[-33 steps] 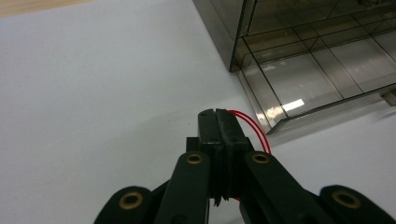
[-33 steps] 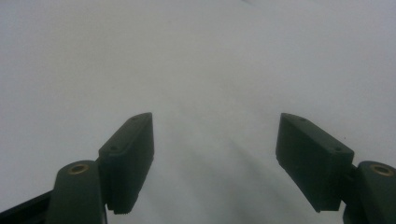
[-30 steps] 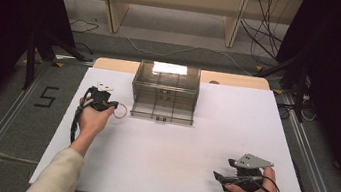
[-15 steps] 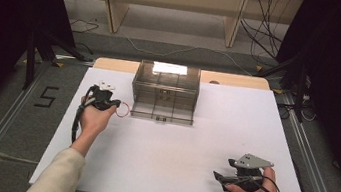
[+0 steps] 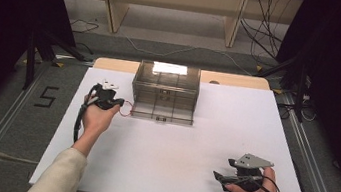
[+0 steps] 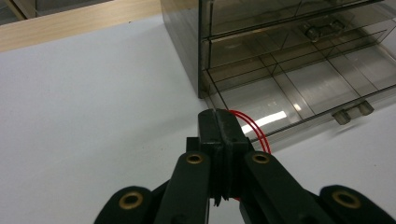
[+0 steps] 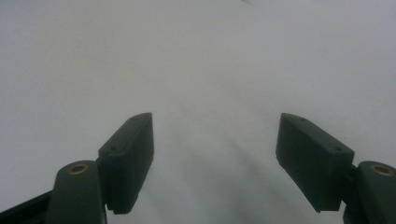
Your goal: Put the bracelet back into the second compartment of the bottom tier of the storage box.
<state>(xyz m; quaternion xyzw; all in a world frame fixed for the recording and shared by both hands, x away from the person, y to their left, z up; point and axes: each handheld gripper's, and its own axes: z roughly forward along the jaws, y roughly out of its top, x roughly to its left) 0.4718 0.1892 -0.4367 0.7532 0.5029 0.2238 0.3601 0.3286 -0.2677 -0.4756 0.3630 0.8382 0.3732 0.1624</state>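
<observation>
Red rubber band point(image 6: 252, 127) is pinched tight between the closed jaws of the left gripper point(image 6: 219, 133), its loop poking out just past the tips. Right beyond that, the pulled-out bottom drawer point(image 6: 299, 93) of the clear drawer box point(image 5: 165, 88) is seen. Way off across the white table point(image 5: 191, 149), the right gripper point(image 7: 215, 140) is held with jaws spread wide, nothing gripped.

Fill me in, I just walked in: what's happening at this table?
A person works at a white table with a gripper in each hand. The left gripper is shut on a red band and holds it at the front left corner of a clear drawer box, whose bottom drawer is pulled out. The right gripper rests open near the table's front right, holding nothing.
</observation>
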